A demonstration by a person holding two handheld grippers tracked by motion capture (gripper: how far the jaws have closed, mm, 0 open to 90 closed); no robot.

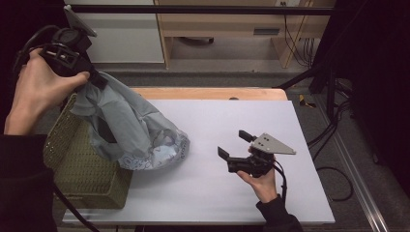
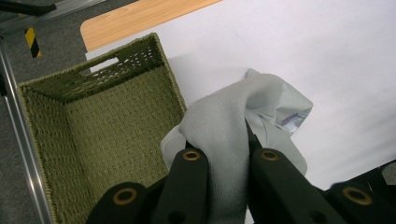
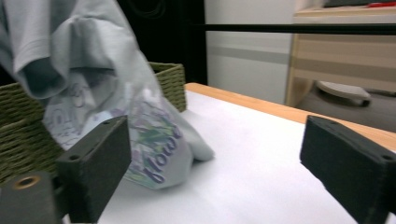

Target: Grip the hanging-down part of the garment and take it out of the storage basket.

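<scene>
Garment (image 1: 128, 128), grey with a printed panel, hangs pinched in the closed left gripper (image 1: 94, 77), its lower end resting on the white table (image 1: 232, 193) beside the green woven basket (image 1: 82, 169), which sits below those fingers. Right gripper (image 1: 233, 145) holds nothing, jaws spread wide, cloth well ahead of its pads (image 3: 100, 158). Risk: the trailing hem may snag the basket rim or drape outside, since only one corner is gripped

The basket (image 1: 82, 169) is partly covered by the cloth (image 1: 130, 130) in the high view; its near corner is masked by a dark sleeve (image 1: 24, 193). In the right gripper view the cloth's (image 3: 93, 70) print is blurred and only partly legible, and the cloth is cut off at the top edge. The left gripper's pad faces are buried in the cloth's folds.
</scene>
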